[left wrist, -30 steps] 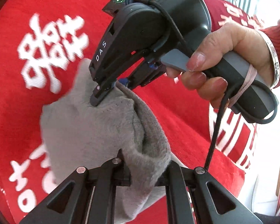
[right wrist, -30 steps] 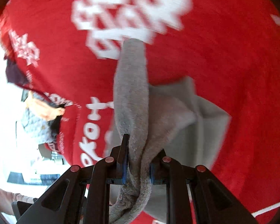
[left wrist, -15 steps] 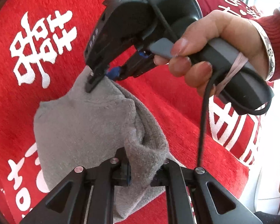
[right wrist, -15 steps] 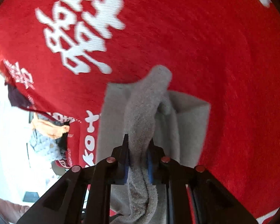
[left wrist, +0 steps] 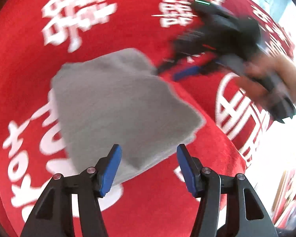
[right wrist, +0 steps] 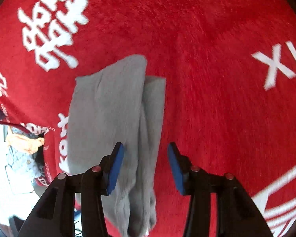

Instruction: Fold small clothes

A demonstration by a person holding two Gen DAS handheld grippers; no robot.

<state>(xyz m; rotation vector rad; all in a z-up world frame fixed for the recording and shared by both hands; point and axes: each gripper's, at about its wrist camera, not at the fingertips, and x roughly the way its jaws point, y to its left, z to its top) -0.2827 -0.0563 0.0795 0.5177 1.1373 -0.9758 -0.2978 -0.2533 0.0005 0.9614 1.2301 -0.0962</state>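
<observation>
We look down along both sets of tongs at a folded grey garment (left wrist: 116, 102) lying flat on a red cloth (left wrist: 128, 19) printed with white characters.

In the left wrist view, our left gripper (left wrist: 149, 169) stands with its jaws apart and opening. The blue pads (left wrist: 110, 169) frame the near edge of the grey garment, which lies below and between them, but neither pad presses on it; red cloth shows in the gap beside the right pad. The garment spreads away from us toward the far left, its folded edge running along the right side.

Far and to the right in the same view, our right gripper (left wrist: 167, 70) appears as a motion-blurred black shape with a blue pad, held in a hand (left wrist: 270, 77). Its fingertips sit just beside the garment's far right corner; the blur keeps us from saying whether they touch it.

In the right wrist view, the right gripper (right wrist: 146, 166) is likewise parted and opening. The grey garment (right wrist: 112, 118) runs from far to near as a long folded strip and passes beneath the left pad (right wrist: 115, 167) and through the gap. The right pad hangs over bare red cloth (right wrist: 217, 79), clear of the fabric. Nothing is pinched.

At the left edge, beyond the cloth's border, lies a blurred heap of orange and pale fabric (right wrist: 23, 144).
</observation>
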